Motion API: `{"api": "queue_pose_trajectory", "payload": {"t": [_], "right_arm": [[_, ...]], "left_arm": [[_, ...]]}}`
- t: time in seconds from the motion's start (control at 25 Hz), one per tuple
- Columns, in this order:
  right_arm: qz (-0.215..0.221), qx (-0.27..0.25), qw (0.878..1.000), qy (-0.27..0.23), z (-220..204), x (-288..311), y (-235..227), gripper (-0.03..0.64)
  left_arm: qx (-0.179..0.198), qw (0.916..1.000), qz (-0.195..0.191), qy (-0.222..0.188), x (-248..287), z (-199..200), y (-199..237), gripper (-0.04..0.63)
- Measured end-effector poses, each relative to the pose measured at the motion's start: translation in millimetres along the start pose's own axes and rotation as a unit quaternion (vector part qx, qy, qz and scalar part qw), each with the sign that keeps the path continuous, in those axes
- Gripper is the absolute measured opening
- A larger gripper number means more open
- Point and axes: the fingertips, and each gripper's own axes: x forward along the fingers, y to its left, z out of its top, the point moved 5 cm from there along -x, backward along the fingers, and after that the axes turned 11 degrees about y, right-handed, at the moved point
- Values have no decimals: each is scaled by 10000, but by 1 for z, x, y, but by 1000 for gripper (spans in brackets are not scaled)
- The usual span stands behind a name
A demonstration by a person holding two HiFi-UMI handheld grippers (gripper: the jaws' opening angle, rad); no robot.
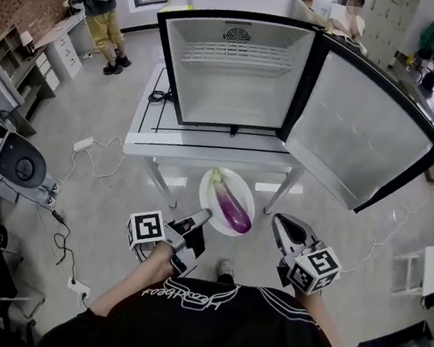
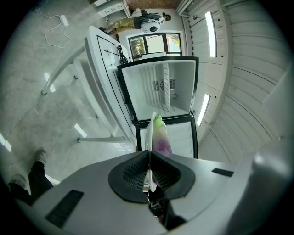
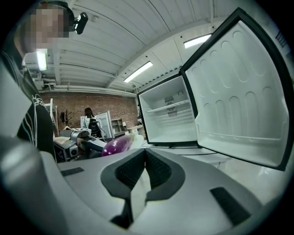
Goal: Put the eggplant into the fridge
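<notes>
A purple eggplant [image 1: 231,203] with a green stem end lies on a white plate [image 1: 209,192], held in the air in front of the fridge [image 1: 232,77]. My left gripper [image 1: 202,218] is shut on the plate's left rim. In the left gripper view the rim [image 2: 149,133] runs edge-on between the pads [image 2: 149,153], with the eggplant [image 2: 161,137] beyond. My right gripper [image 1: 280,219] hangs a little to the right of the plate, jaws together and holding nothing. In the right gripper view [image 3: 144,152] the eggplant [image 3: 115,146] shows to its left. The fridge stands open with one wire shelf [image 1: 234,54].
The fridge stands on a low white table [image 1: 204,148]. Its door [image 1: 353,138] swings out wide to the right. Cables and a power strip [image 1: 84,144] lie on the floor at left, next to dark equipment [image 1: 9,157]. A person with a backpack [image 1: 104,0] stands far back left.
</notes>
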Motion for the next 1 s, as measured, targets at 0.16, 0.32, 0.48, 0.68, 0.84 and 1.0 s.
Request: {"api": "queue_pose_trajectory", "payload": {"t": [0.16, 0.32, 0.48, 0.68, 0.84, 1.0], "right_arm": [[12, -118, 9999, 49, 20, 26, -37, 6], [102, -182, 9998, 25, 39, 45, -66, 6], [241, -253, 9994, 34, 52, 60, -88, 6], [211, -324, 9993, -27, 59, 71, -105, 6], [205, -299, 9993, -20, 54, 75, -114, 6], [242, -318, 9992, -19, 58, 78, -118, 6]], "left_arm": [[-7, 9999, 126, -73, 27, 31, 0, 21], [21, 9996, 193, -182, 48, 56, -5, 21], [102, 9989, 220, -399, 63, 81, -10, 21], [288, 9980, 227, -521, 72, 102, -15, 21], [348, 9975, 262, -560, 79, 112, -14, 21], [308, 9977, 256, -552, 88, 120, -12, 21]]}}
